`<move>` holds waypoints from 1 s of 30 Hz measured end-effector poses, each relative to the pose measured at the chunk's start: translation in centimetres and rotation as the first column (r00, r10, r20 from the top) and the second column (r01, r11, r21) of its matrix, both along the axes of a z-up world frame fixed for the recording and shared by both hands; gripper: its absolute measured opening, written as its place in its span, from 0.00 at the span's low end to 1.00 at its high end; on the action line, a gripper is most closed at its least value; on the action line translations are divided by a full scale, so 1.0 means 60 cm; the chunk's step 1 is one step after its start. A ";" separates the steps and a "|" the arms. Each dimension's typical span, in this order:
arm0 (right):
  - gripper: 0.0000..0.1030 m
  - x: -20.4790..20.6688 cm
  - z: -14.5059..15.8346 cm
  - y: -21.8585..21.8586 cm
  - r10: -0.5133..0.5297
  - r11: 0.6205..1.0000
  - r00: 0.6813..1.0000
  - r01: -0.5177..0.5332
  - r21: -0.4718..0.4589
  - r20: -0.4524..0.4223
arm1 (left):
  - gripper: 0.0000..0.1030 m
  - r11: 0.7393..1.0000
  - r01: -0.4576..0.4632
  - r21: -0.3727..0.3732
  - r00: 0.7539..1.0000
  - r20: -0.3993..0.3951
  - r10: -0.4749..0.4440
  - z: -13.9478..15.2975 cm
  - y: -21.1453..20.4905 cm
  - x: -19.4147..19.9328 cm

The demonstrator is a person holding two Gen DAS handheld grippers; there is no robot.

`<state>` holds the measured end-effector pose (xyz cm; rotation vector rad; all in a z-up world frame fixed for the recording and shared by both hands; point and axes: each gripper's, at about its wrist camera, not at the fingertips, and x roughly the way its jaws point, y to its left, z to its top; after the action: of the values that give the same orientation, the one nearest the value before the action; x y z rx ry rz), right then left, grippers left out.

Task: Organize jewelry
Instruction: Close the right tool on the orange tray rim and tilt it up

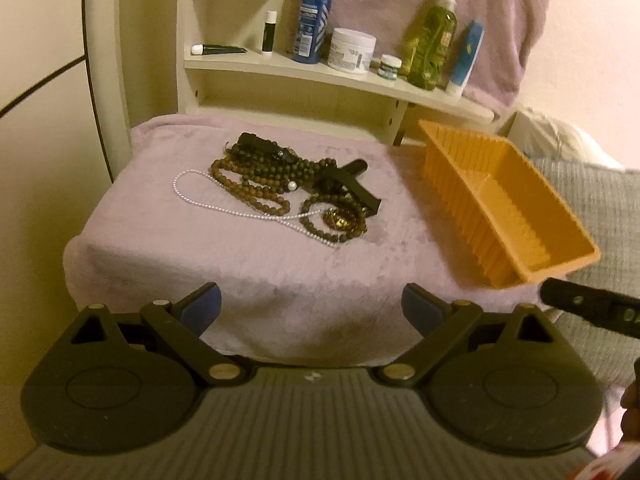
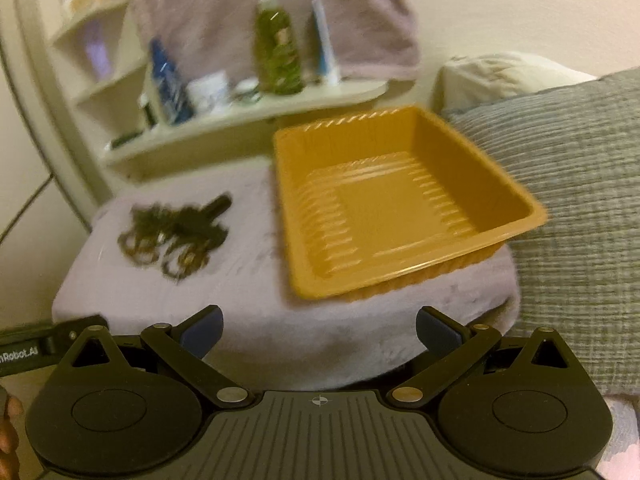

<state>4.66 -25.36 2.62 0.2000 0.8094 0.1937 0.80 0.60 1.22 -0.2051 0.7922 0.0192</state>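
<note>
**Both claws wide apart, jewelry piled beside the tray**

The left gripper point(image 1: 311, 308) hangs off the near edge of the lilac pad point(image 1: 256, 264), jaws spread wide with nothing between them. The right gripper point(image 2: 319, 330) does the same in its own view, fully parted and holding nothing.

The jewelry point(image 1: 280, 188) lies in a tangle at 12 o'clock from the left gripper, well back on the pad: brown bead strands, a thin pearl string point(image 1: 224, 204) looping out toward 10 o'clock, and a black bar-shaped piece point(image 1: 352, 188) on the 2 o'clock side. Bare pad runs between the heap and the near edge, and on the heap's 9 o'clock side too.

The orange tray point(image 1: 516, 200) sits at 2 o'clock, on the pad's right edge, holding nothing. A shelf point(image 1: 320, 76) with bottles and jars closes off the far side.

The left view shows the tray from the side, ribbed wall foremost, and the pearls clearly. The right view, blurred, looks down into the tray point(image 2: 400, 208) at 12 o'clock with its near rim overhanging, and reduces the heap point(image 2: 172, 236) to a dark smear at 10 o'clock. A grey ribbed cushion point(image 2: 568, 184) crowds the tray's 3 o'clock side there.
</note>
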 end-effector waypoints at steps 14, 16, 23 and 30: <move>0.82 0.057 -0.006 -0.196 -0.345 0.935 0.932 0.333 0.118 0.107 | 0.93 0.997 -0.037 -0.066 0.998 0.040 0.040 -0.010 0.003 0.051; 0.77 0.078 -0.019 -0.220 -0.347 0.933 0.934 0.335 0.128 0.089 | 0.93 0.997 -0.033 -0.063 0.999 0.036 0.036 -0.014 -0.003 0.061; 0.47 0.141 -0.071 -0.258 -0.286 0.937 0.957 0.271 0.220 0.039 | 0.93 0.999 -0.013 -0.046 1.000 0.008 0.013 -0.029 -0.031 0.093; 0.26 0.163 -0.101 -0.278 -0.280 0.907 0.960 0.264 0.329 0.002 | 0.93 1.000 0.013 -0.029 1.000 -0.014 -0.014 -0.037 -0.054 0.110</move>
<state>14.46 -42.06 -3.44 0.6163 0.6872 0.0668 7.40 -2.65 -1.01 -0.2268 0.8085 -0.0033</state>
